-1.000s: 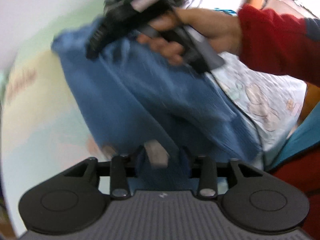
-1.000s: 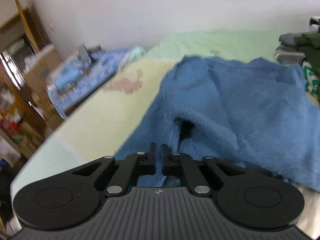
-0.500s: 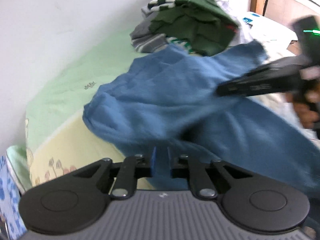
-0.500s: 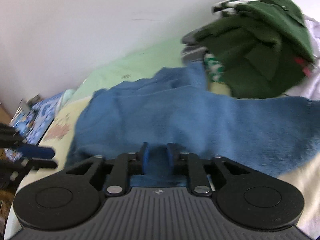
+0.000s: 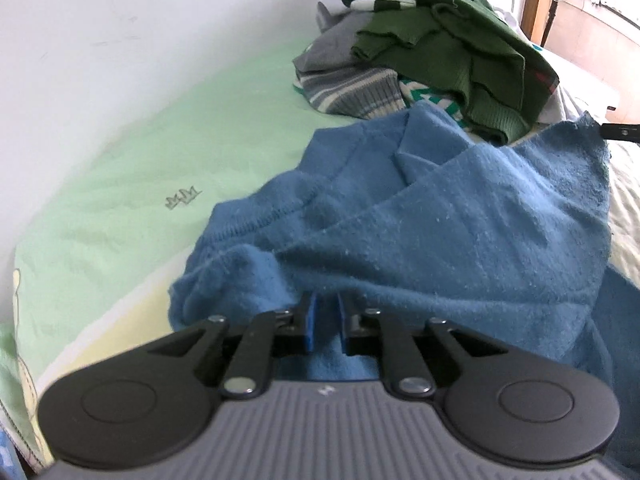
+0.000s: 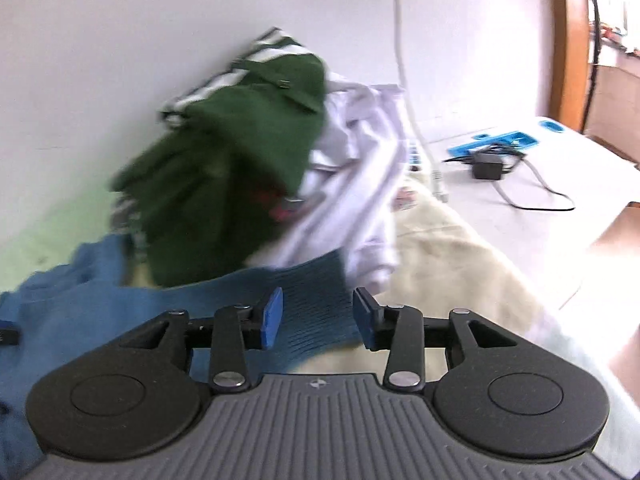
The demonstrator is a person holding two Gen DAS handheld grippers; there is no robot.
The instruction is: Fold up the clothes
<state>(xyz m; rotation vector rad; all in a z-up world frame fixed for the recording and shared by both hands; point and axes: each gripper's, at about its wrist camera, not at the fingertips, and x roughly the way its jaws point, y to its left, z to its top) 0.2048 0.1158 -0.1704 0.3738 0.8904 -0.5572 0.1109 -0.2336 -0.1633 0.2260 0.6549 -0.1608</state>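
A blue fleece garment (image 5: pixel 440 216) lies spread and rumpled on the bed (image 5: pixel 132 184). My left gripper (image 5: pixel 325 320) is shut on a fold of its near edge, with blue cloth pinched between the pads. In the right wrist view my right gripper (image 6: pixel 318 312) stands open; the garment's ribbed blue cuff (image 6: pixel 316 300) lies between and under its spread fingers, not pinched. The tip of the right gripper (image 5: pixel 620 132) shows at the far right of the left wrist view, by the garment's raised corner.
A heap of clothes stands against the wall: a dark green sweater (image 5: pixel 440 40), a grey striped knit (image 5: pixel 352 88) and a white garment (image 6: pixel 360 184). A white table (image 6: pixel 540 184) at right carries a black charger (image 6: pixel 488 168), cables and a blue item.
My right gripper has swung right across the bed and opened, letting go of the blue cloth. The left gripper stays shut on the garment and has moved little.
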